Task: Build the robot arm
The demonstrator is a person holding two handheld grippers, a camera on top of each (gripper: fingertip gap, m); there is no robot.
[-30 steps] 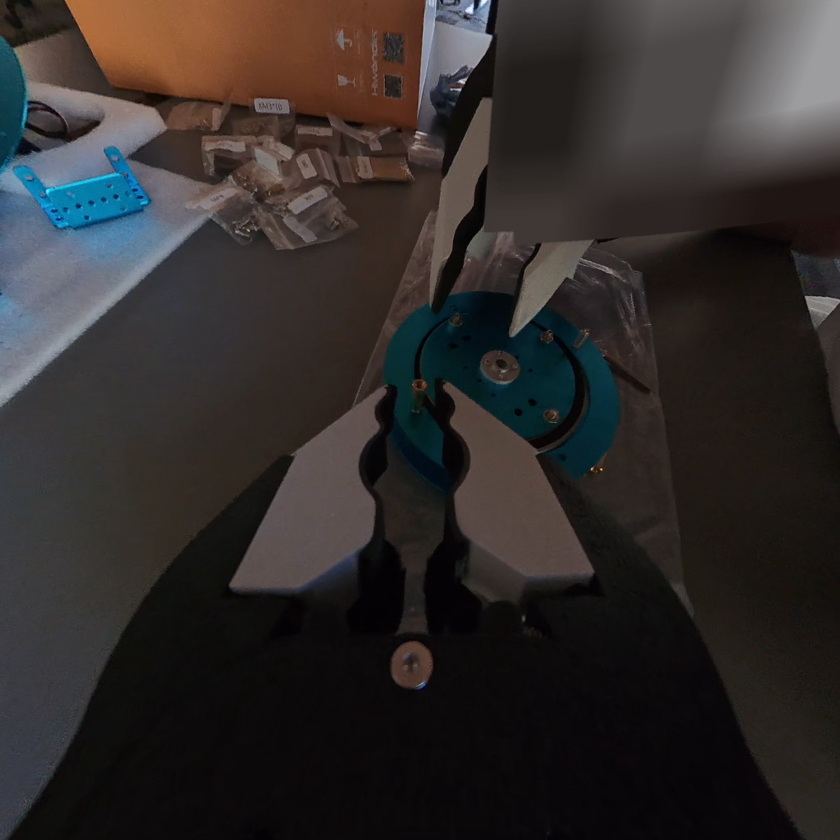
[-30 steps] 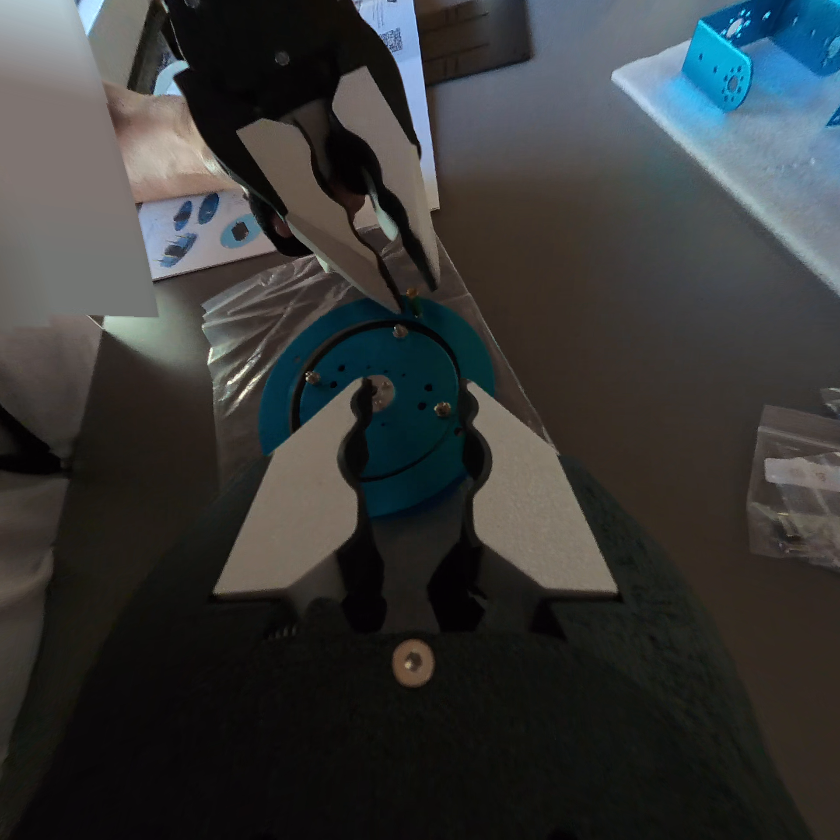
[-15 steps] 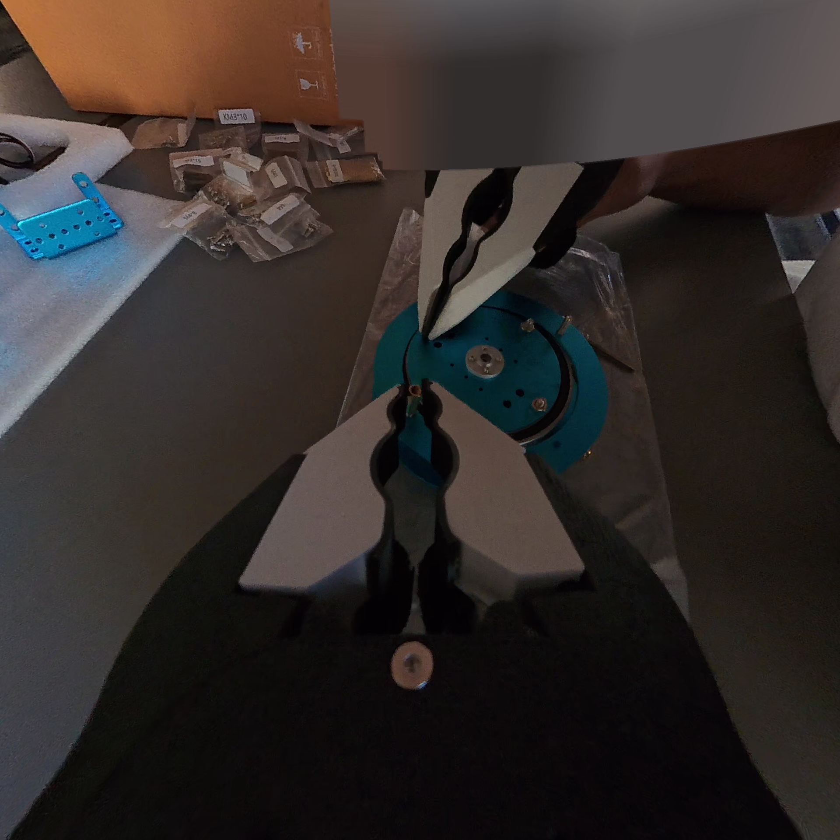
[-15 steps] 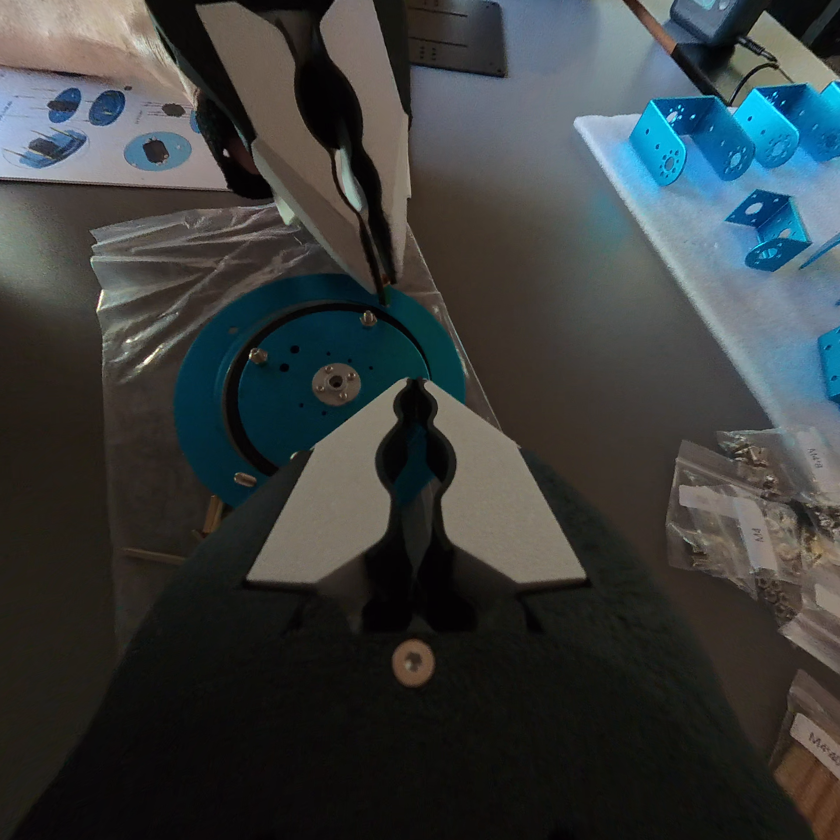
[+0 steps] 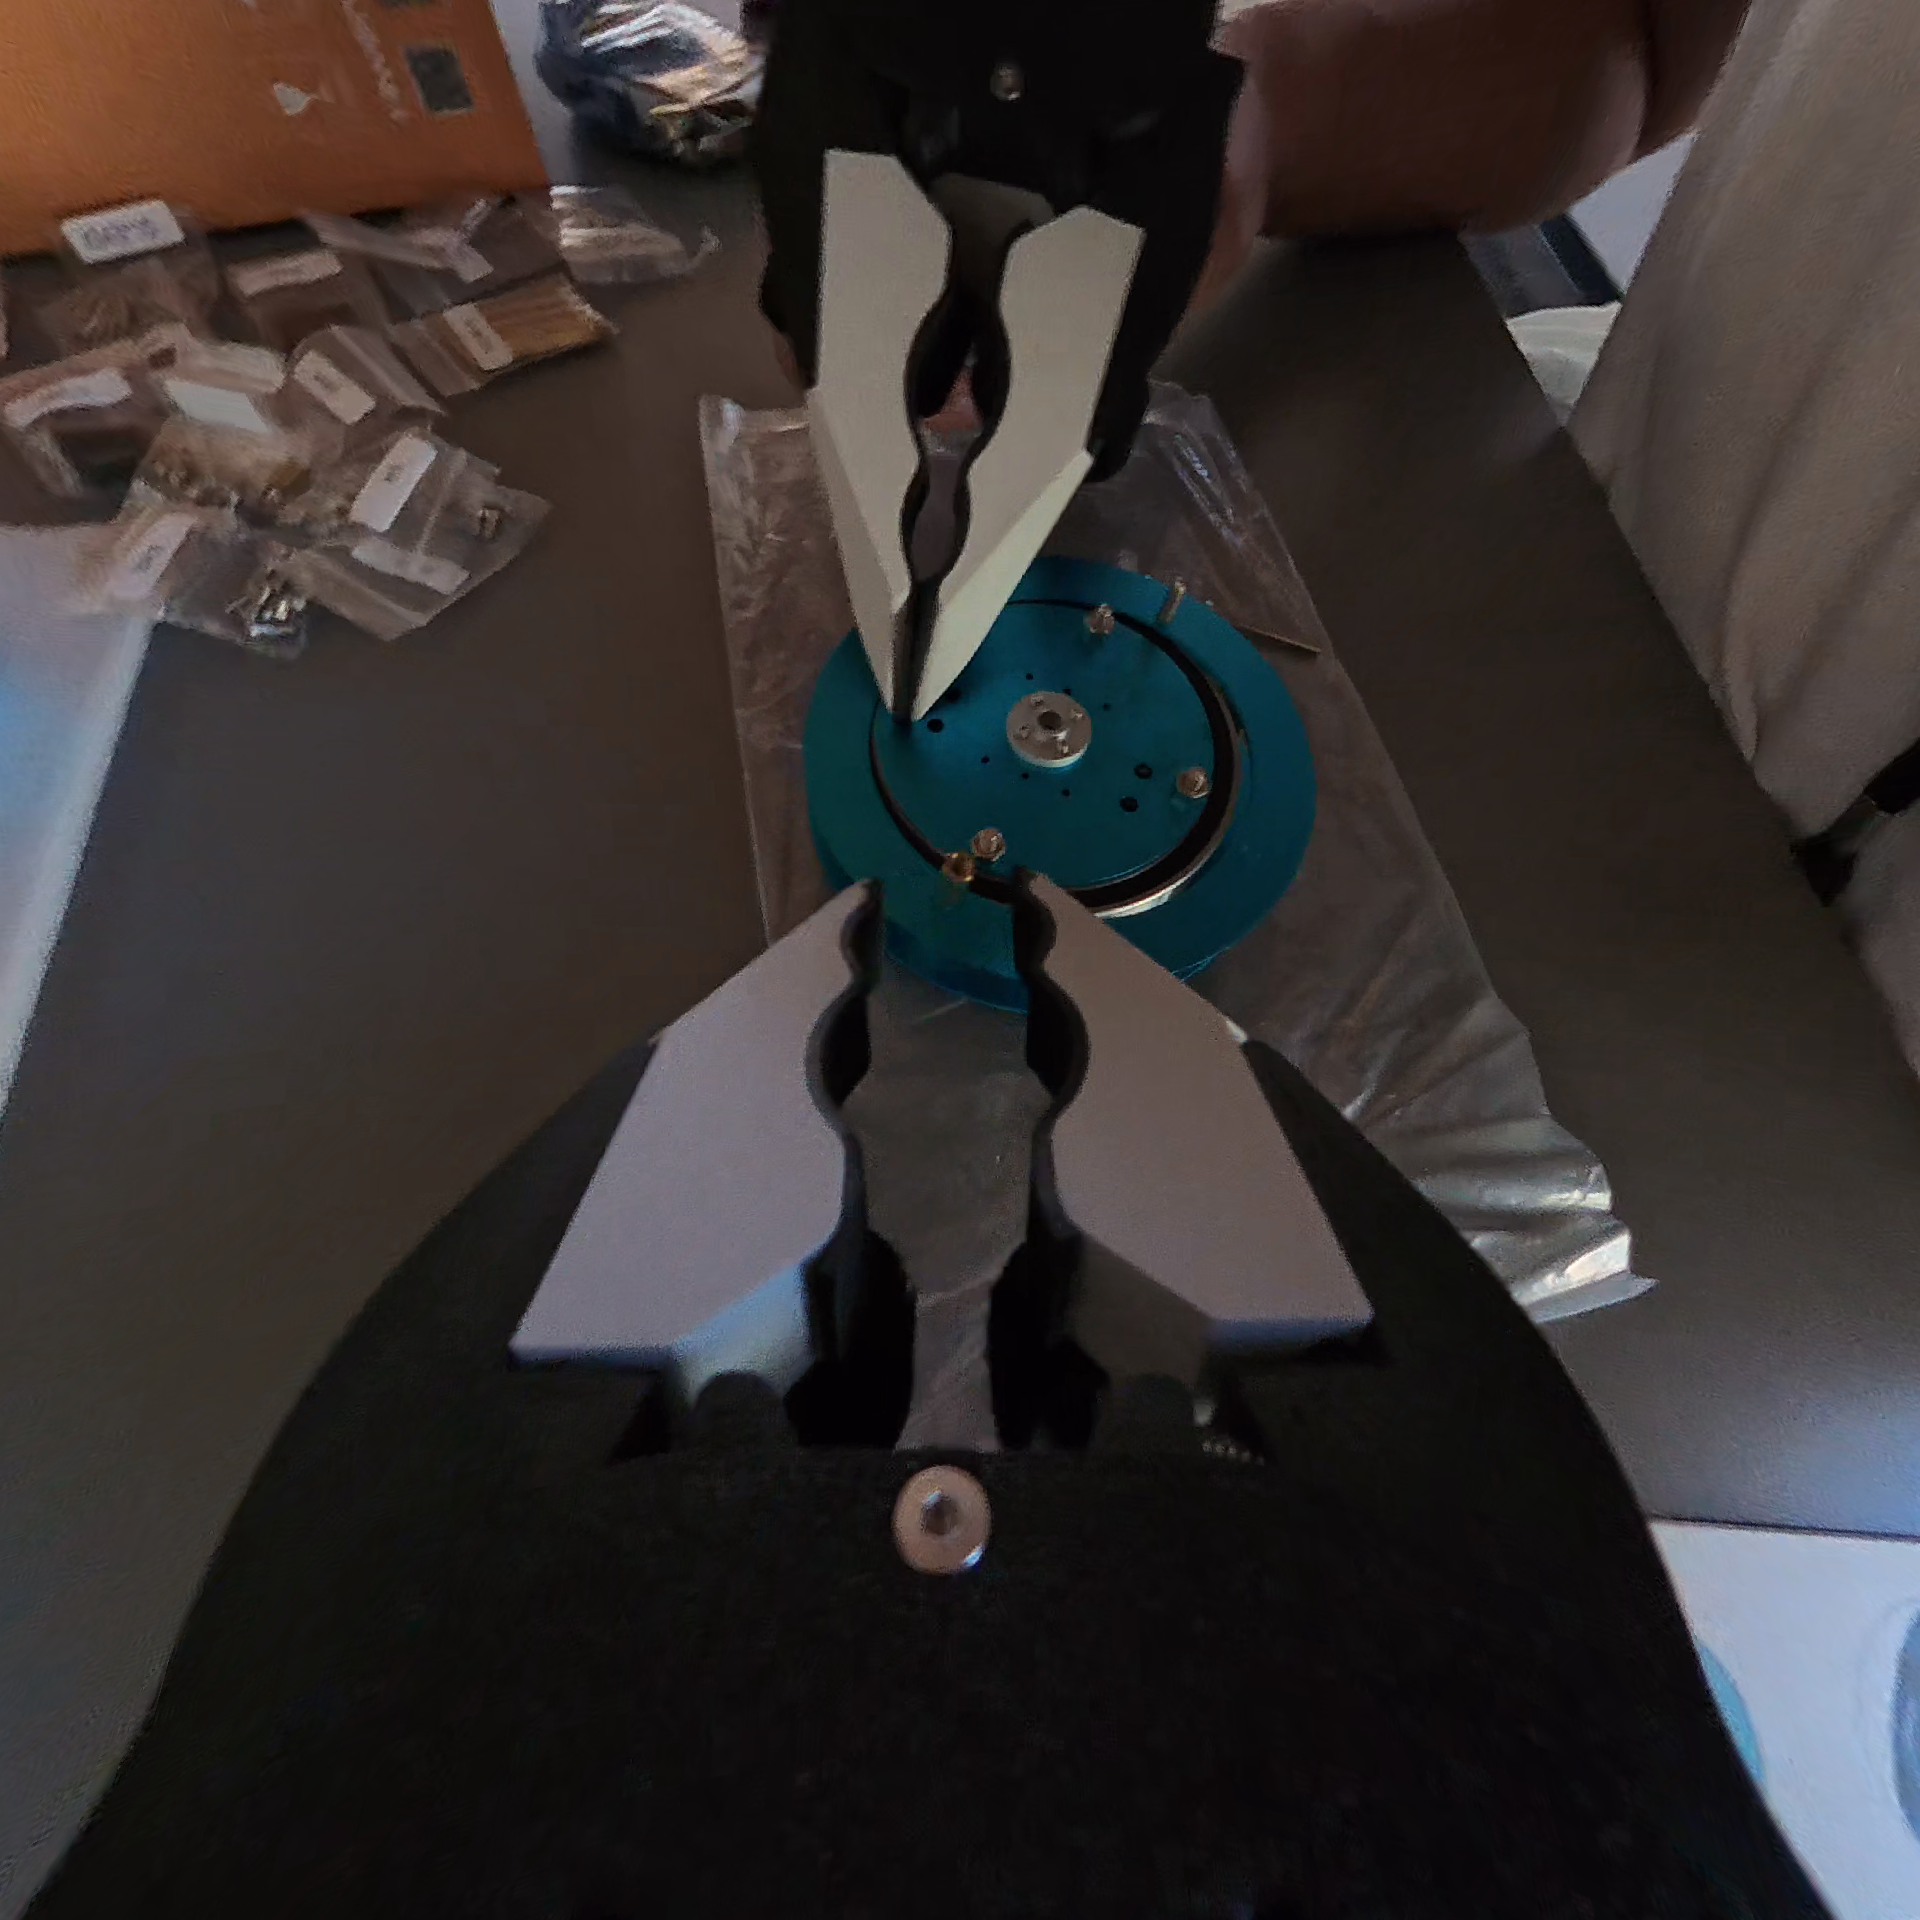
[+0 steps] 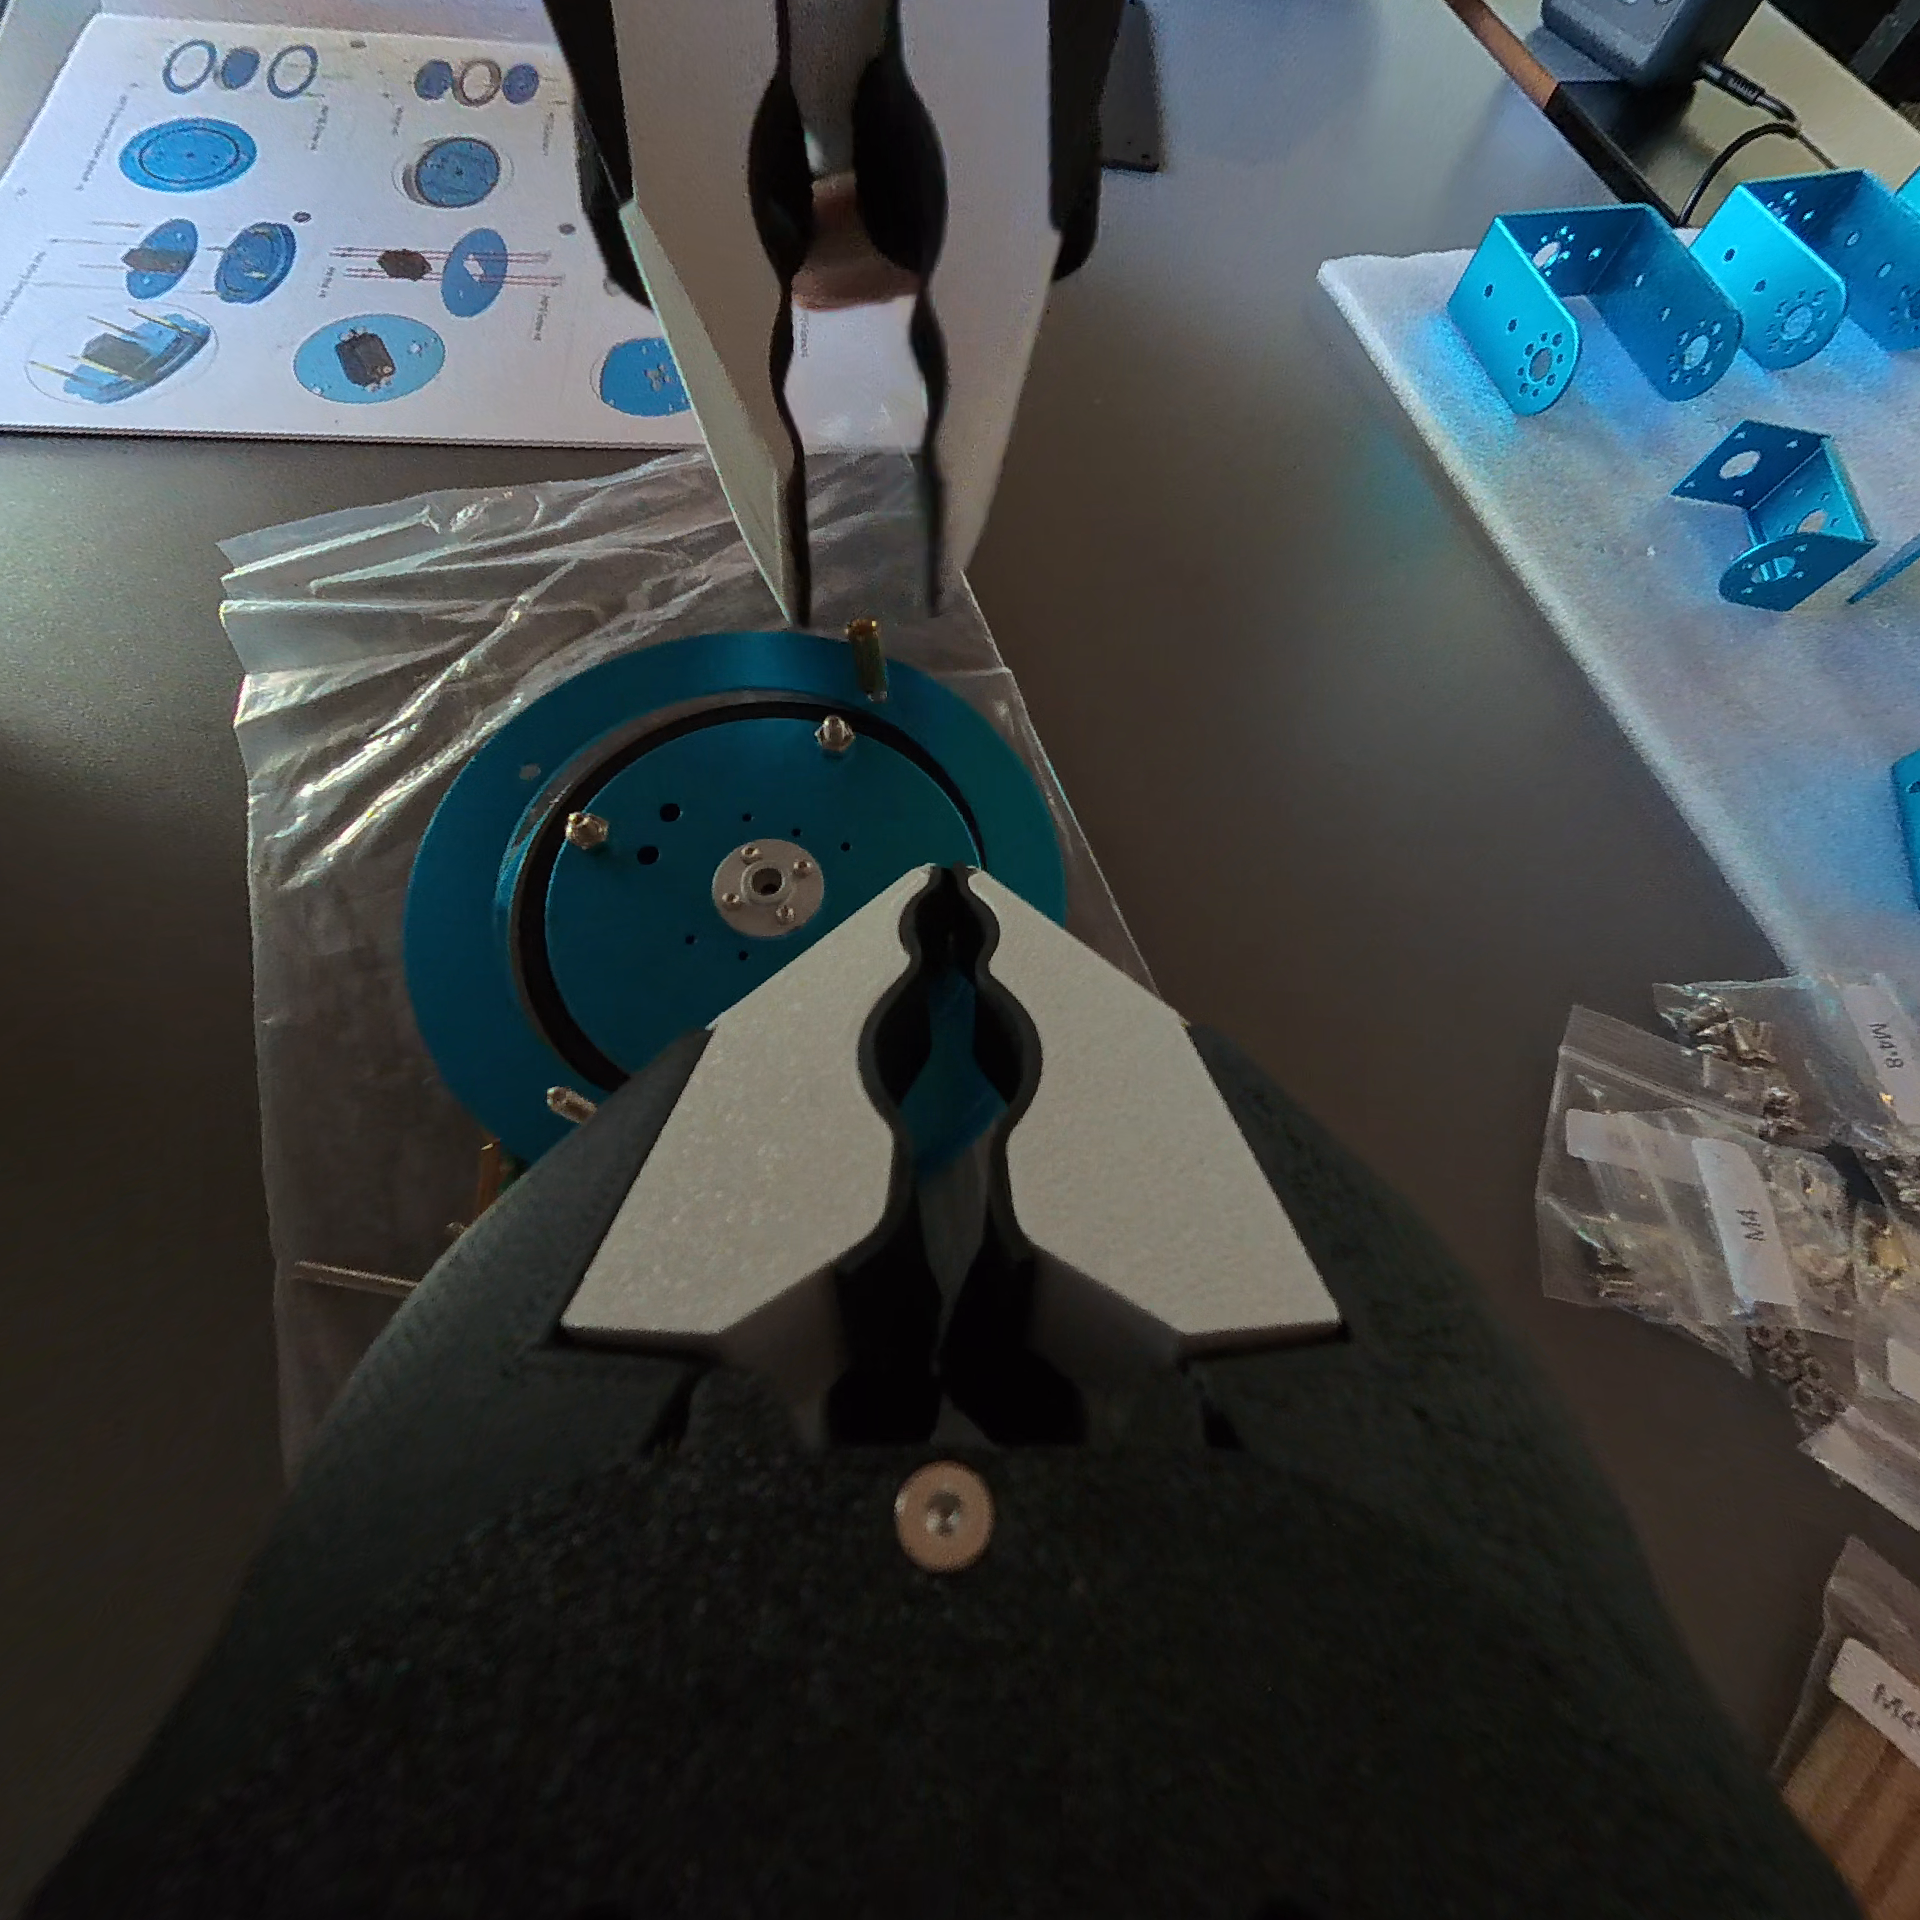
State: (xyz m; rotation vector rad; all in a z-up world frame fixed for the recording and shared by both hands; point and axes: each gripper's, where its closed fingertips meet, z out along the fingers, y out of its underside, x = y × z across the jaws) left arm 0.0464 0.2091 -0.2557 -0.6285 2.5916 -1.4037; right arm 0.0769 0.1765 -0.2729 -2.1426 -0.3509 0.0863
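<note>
Resting on a crinkled clear plastic bag [image 6: 343,644] on the grey counter [image 6: 1299,790], the round blue metal turntable disc [image 6: 665,977] lies between both claws. The left claw [image 5: 948,881] stands parted and empty around an upright brass standoff [image 6: 865,658] at the rim. The right claw [image 6: 948,875] is nearly closed, seemingly holding nothing, tips over the disc's inner plate.
</note>
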